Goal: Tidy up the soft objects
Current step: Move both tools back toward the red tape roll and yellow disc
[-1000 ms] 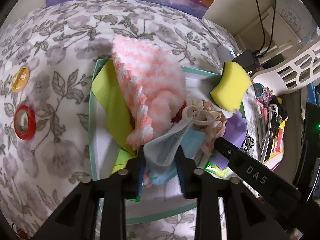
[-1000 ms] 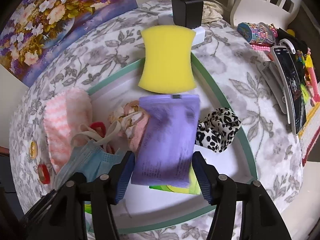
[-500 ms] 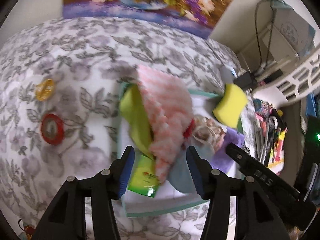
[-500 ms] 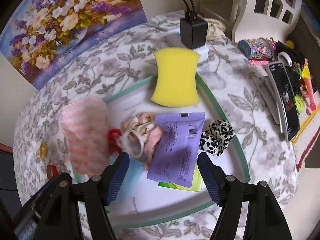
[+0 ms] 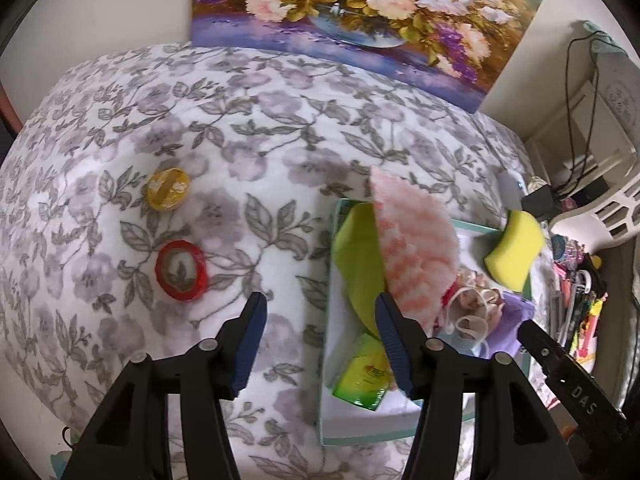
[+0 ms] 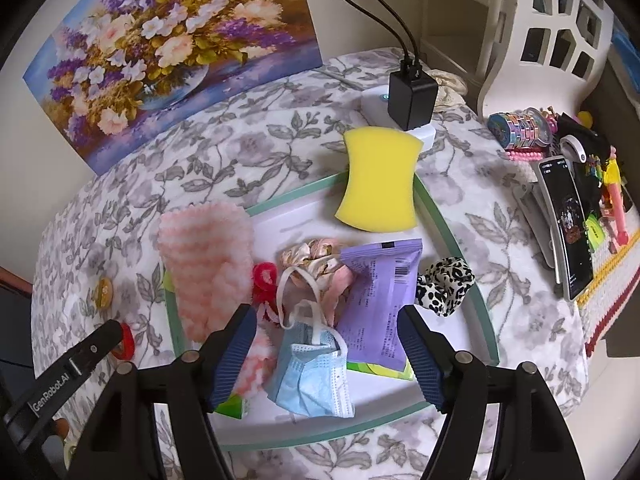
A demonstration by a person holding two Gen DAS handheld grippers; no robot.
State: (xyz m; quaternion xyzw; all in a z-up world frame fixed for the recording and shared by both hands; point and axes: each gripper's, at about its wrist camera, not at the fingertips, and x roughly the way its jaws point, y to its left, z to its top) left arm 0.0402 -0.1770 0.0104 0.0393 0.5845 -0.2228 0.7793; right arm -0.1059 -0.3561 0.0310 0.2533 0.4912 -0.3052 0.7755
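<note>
A white tray with a teal rim (image 6: 452,236) (image 5: 362,426) holds soft things: a pink-and-white fluffy cloth (image 6: 204,256) (image 5: 416,252), a blue face mask (image 6: 312,376), a purple packet (image 6: 378,300), a yellow sponge (image 6: 380,178) (image 5: 514,248) on the far rim, a leopard scrunchie (image 6: 444,286), a pale floral scrunchie (image 6: 316,256) and a red scrunchie (image 6: 265,276). My right gripper (image 6: 326,354) is open and empty above the mask. My left gripper (image 5: 320,336) is open and empty over the tray's left edge.
A red tape roll (image 5: 182,276) and a yellow tape roll (image 5: 168,189) lie on the floral cloth left of the tray. A black charger (image 6: 412,96) sits behind the sponge. A phone (image 6: 566,224) and small clutter lie right. A flower painting (image 6: 176,44) leans behind.
My left gripper let go of the blue mask, opened and pulled back to the left. My right gripper let go of the purple packet, opened and rose away from the tray.
</note>
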